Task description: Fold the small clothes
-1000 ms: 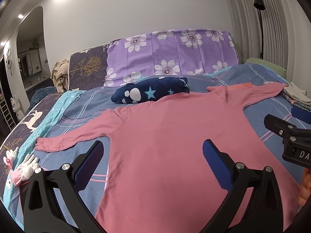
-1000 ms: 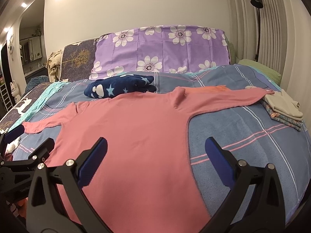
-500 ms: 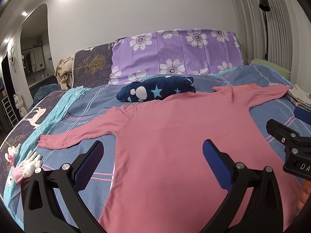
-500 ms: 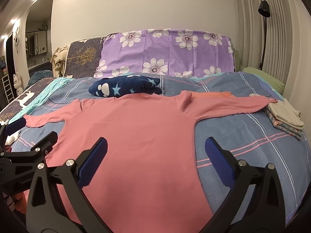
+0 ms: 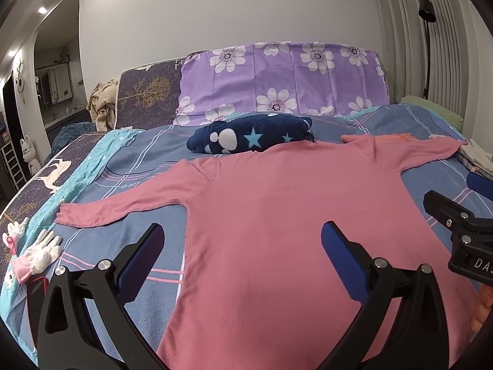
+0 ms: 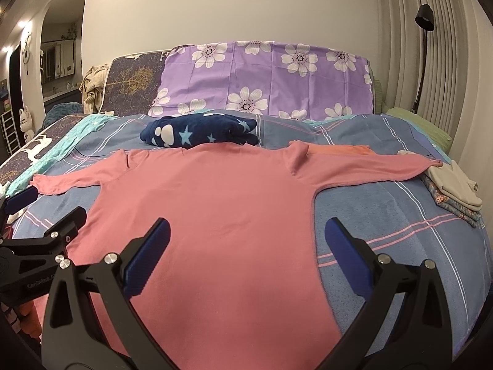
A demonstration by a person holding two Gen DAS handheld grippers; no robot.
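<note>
The left gripper (image 5: 242, 254) has its jaws wide open and holds nothing. The right gripper (image 6: 246, 248) is wide open too, with nothing in it. Both hang over the bottom part of the pink shirt (image 5: 292, 231), side by side, not touching it.

The pink shirt lies flat on the blue bed cover (image 6: 400, 215) with both sleeves spread out to the sides. Behind the shirt's neck sits a dark blue bundle with stars (image 5: 251, 135), touching the shirt's top edge. Behind that stands the purple flower pillow (image 5: 283, 83). By the tip of one sleeve sits a small stack of folded clothes (image 6: 453, 188). Past the other sleeve lie small white gloves (image 5: 41, 248).

I think no fold is started yet. What could go wrong: a gripper could pinch the bed cover along with the shirt, because both are soft and lie flat together. A pulled sleeve could also knock the stack, since its tip is so close
</note>
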